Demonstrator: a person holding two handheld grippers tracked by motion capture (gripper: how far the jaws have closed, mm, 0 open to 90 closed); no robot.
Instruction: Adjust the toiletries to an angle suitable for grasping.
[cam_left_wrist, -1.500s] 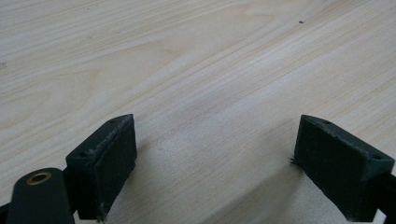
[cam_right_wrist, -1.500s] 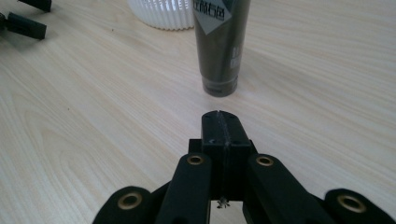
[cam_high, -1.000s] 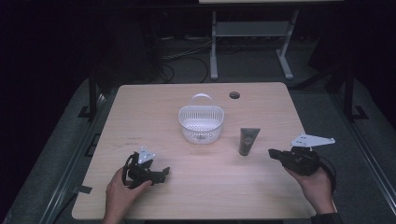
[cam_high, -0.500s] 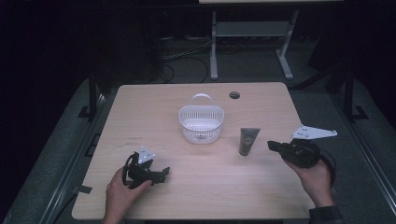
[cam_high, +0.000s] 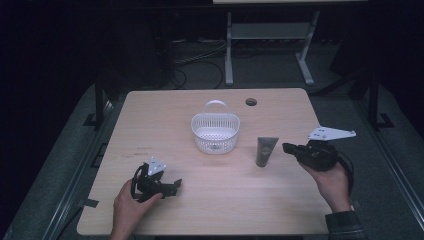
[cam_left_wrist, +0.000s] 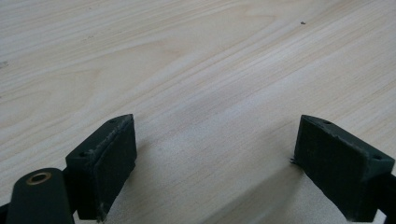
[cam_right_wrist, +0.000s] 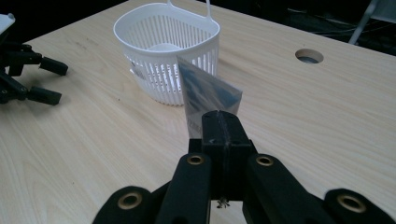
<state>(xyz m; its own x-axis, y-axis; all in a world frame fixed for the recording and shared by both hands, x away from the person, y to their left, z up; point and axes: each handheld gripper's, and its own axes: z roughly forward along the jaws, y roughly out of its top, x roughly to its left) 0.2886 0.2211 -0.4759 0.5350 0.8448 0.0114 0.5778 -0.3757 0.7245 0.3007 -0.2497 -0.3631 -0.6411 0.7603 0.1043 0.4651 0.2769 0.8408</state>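
Now the white basket (cam_high: 215, 132) stands near the middle of the wooden surface (cam_high: 165, 110), a little toward the far edge, and its handle rises on the far side. To the right of the basket, apart from it, lies a dark tube (cam_high: 265, 150), with its wide flat end toward the far edge. Behind the basket and to its right there is a round hole (cam_high: 251, 102) in the surface, close to the far edge.

The left claw (cam_high: 172, 186) rests on the surface in front of the basket and to its left, well apart from it, near the front edge. In the left gripper view its jaws stand wide apart, with bare wood between them. The person's left hand (cam_high: 131, 205) holds it from the front edge.

The right claw (cam_high: 287, 147) is just to the right of the tube, with the tip pointing toward it. In the right gripper view its jaws are pressed together with nothing between them, and I cannot tell if the tip touches the tube. The right hand (cam_high: 331, 181) holds it near the right edge.

Between the basket and the front edge the surface is bare, and also to the left of the basket.
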